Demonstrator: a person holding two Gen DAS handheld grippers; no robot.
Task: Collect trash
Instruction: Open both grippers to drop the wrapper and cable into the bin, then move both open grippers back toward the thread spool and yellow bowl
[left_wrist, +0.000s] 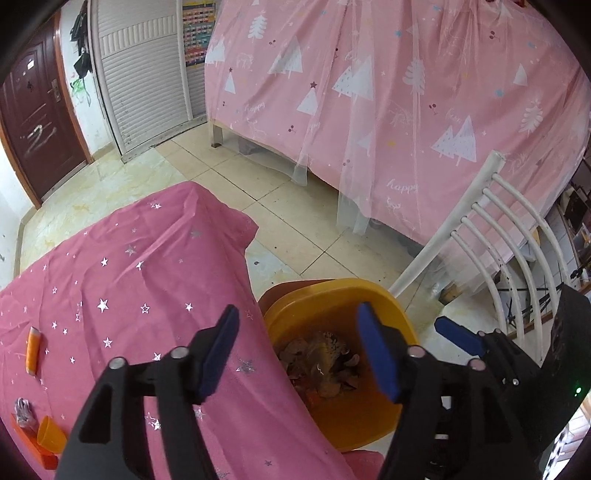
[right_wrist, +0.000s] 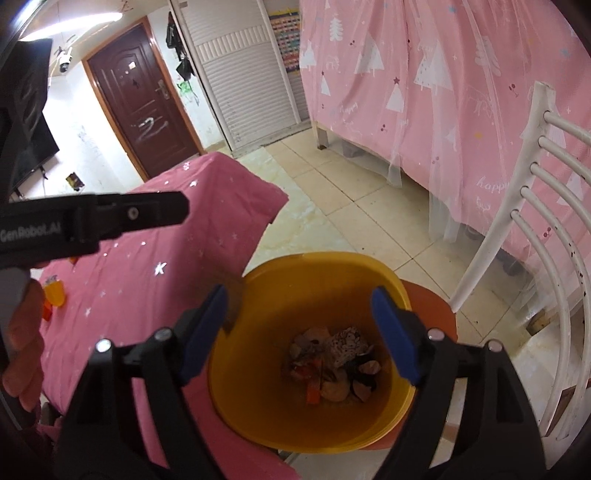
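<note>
A yellow-orange bin (left_wrist: 332, 286) stands on the floor beside the table with the pink star cloth (left_wrist: 147, 266). Scraps of trash (left_wrist: 321, 365) lie at its bottom, seen more directly in the right wrist view as trash (right_wrist: 332, 362) in the bin (right_wrist: 317, 258). My left gripper (left_wrist: 299, 325) is open and empty, straddling the table's edge and the bin's rim. My right gripper (right_wrist: 300, 299) is open and empty right above the bin's mouth. On the cloth at the left lie an orange tube (left_wrist: 32, 350), an orange cup (left_wrist: 50, 434) and a crumpled wrapper (left_wrist: 23, 410).
A white slatted chair (left_wrist: 491, 236) stands close to the right of the bin. Behind it a pink tree-print cloth (left_wrist: 406, 92) hangs over a bed frame. Tiled floor (left_wrist: 288, 199) lies between. The left gripper's black body (right_wrist: 92, 218) and a hand (right_wrist: 22, 332) cross the right view.
</note>
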